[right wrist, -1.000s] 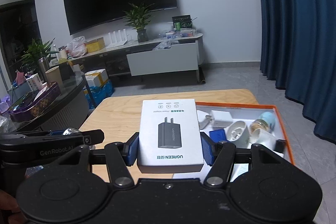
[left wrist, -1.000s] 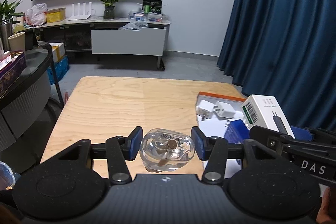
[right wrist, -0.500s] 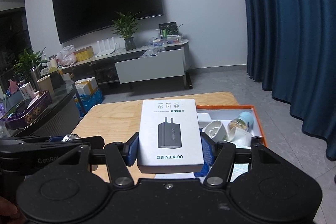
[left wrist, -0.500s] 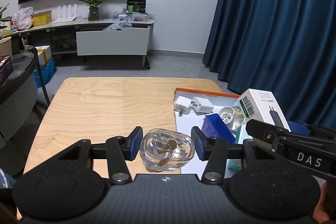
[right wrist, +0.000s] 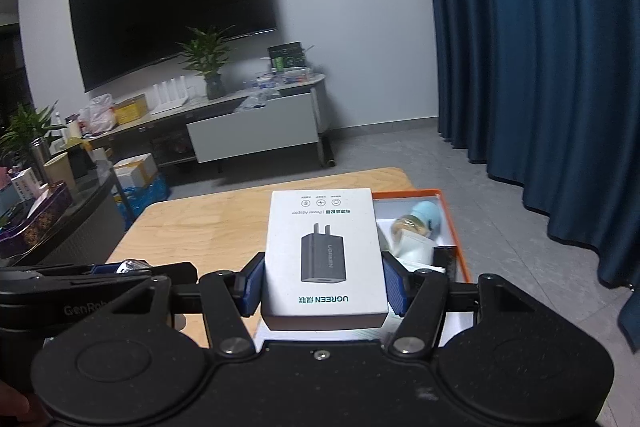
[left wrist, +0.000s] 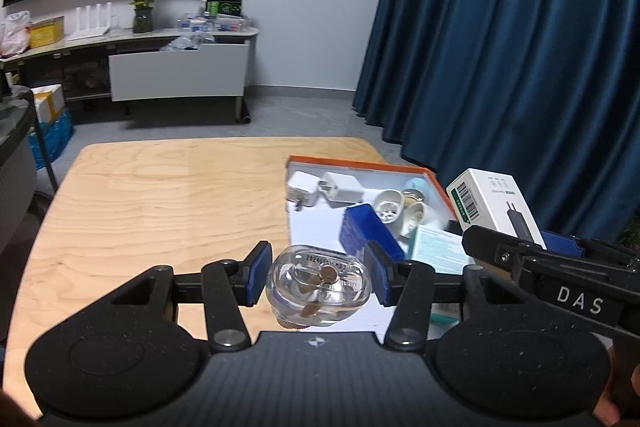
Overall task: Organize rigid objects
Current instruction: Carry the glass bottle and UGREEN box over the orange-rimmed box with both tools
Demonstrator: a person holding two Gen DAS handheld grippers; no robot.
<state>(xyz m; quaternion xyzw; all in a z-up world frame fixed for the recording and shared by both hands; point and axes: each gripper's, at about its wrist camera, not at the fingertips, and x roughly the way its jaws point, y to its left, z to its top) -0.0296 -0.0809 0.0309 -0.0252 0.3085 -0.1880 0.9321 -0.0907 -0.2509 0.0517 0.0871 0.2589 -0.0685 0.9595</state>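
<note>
My left gripper (left wrist: pixel 318 279) is shut on a clear plastic case (left wrist: pixel 319 285) with small brown pieces inside, held above the near edge of the wooden table (left wrist: pixel 160 203). My right gripper (right wrist: pixel 324 287) is shut on a white UGREEN power adapter box (right wrist: pixel 324 251), held over the orange-rimmed tray (right wrist: pixel 450 223); the box also shows in the left wrist view (left wrist: pixel 494 203). The tray (left wrist: pixel 360 163) holds white chargers (left wrist: pixel 324 187), a blue box (left wrist: pixel 368 231), white round pieces (left wrist: pixel 390 213) and a teal-printed box (left wrist: pixel 440 251).
A dark blue curtain (left wrist: pixel 500 47) hangs to the right of the table. A TV console (left wrist: pixel 176 71) with a plant stands against the far wall. A round dark side table (right wrist: pixel 52 227) with clutter stands to the left.
Both grippers have swung to the right with their loads; the tray now sits more central in the left view and further right under the adapter box in the right view.
</note>
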